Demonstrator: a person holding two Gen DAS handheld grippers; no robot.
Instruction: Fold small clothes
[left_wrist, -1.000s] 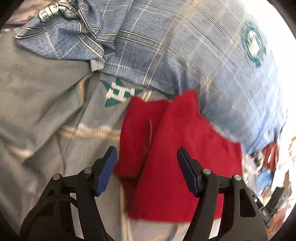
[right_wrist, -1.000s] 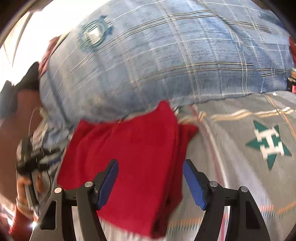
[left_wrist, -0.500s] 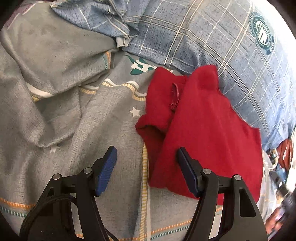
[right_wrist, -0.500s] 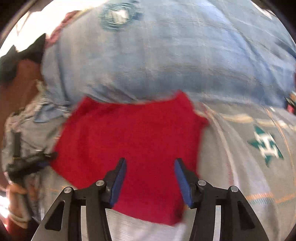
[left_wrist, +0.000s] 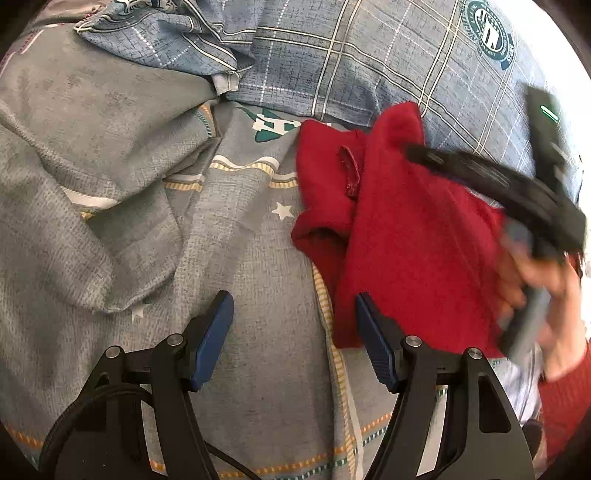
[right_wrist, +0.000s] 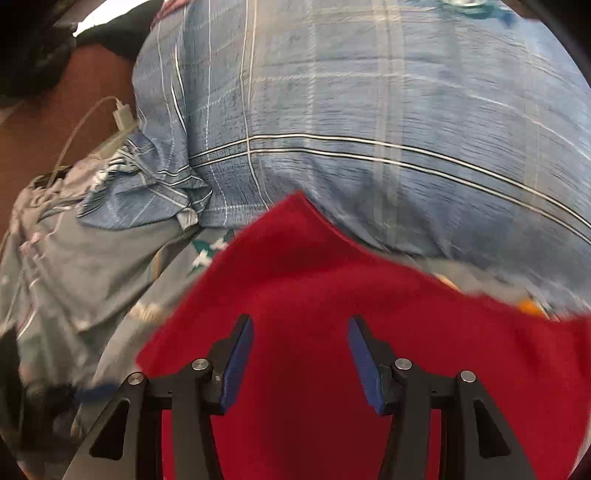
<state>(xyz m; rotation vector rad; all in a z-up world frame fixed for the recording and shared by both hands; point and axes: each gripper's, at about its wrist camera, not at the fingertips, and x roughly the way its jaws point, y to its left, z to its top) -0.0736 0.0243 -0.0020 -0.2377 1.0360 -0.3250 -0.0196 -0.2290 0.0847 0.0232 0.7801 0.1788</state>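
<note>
A small red garment (left_wrist: 417, 251) lies folded on the grey patterned bed sheet (left_wrist: 240, 240), its far corner against a blue plaid pillow (left_wrist: 369, 55). My left gripper (left_wrist: 291, 299) stands open over bare sheet, its right finger at the garment's near left edge, nothing between the pads. In the right wrist view the red garment (right_wrist: 314, 288) fills the space under my right gripper (right_wrist: 300, 321), whose jaws stand apart with no cloth pinched between them. The left wrist view shows a person's hand (left_wrist: 546, 280), blurred, carrying that gripper over the garment's right side.
The blue plaid pillow (right_wrist: 369, 110) rises behind the garment. A rumpled fold of grey sheet (left_wrist: 92, 184) lies to the left. A white charger with its cable (right_wrist: 122, 114) sits at the bed's edge beside a brown surface (right_wrist: 55, 92).
The right gripper swept sideways over the red garment, rolled, narrowed its jaws, and now shows in the left wrist view. The left gripper sank and shifted off the garment onto the sheet.
</note>
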